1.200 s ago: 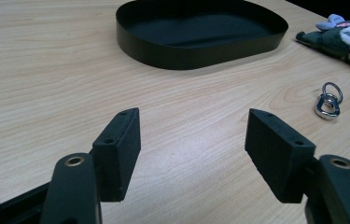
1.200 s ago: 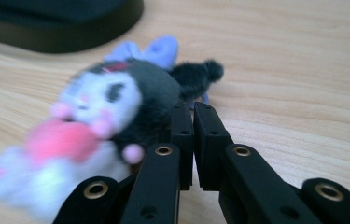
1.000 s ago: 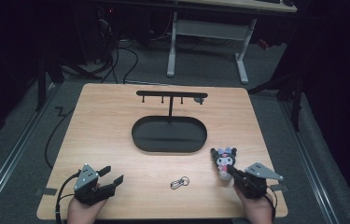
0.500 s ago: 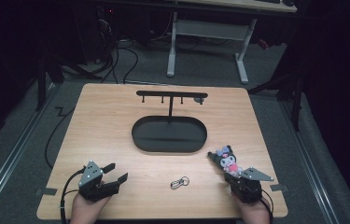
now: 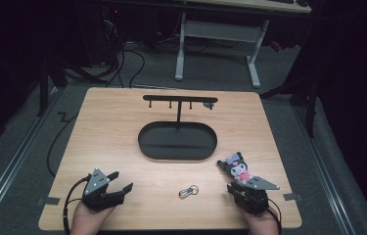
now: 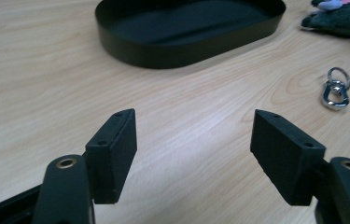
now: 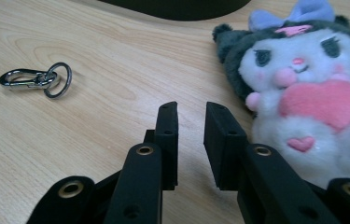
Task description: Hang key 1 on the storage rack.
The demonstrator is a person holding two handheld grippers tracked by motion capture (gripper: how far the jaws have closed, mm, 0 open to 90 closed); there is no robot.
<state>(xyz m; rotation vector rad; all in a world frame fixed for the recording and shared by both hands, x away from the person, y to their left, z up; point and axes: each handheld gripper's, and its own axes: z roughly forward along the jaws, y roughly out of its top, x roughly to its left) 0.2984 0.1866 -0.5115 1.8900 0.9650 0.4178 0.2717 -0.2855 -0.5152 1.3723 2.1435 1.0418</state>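
Note:
A plush toy (image 5: 236,168) with a dark hood, purple bow and pink heart lies on the wooden table (image 5: 112,132), near its right front. It lies just beyond my right gripper (image 5: 234,187). In the right gripper view the plush toy (image 7: 303,93) is beside the jaws, on their right. My right gripper (image 7: 192,109) has just been opening; a narrow gap shows and nothing is in it. A metal clasp with a ring (image 5: 189,191) lies between the two hands. My left gripper (image 5: 122,180) rests at the front left, its jaws just opened wider and empty (image 6: 193,135).
A black oval tray (image 5: 191,144) sits at the table's middle, with a black hanger stand (image 5: 178,100) with pegs rising behind it. In the left gripper view the tray's wall (image 6: 186,44) is ahead and the clasp (image 6: 335,88) to the right. Dark floor surrounds the table.
The plush toy stood upright at the right gripper a second ago; now it lies tipped on the table. The right hand has drawn back a little and its jaws have parted.

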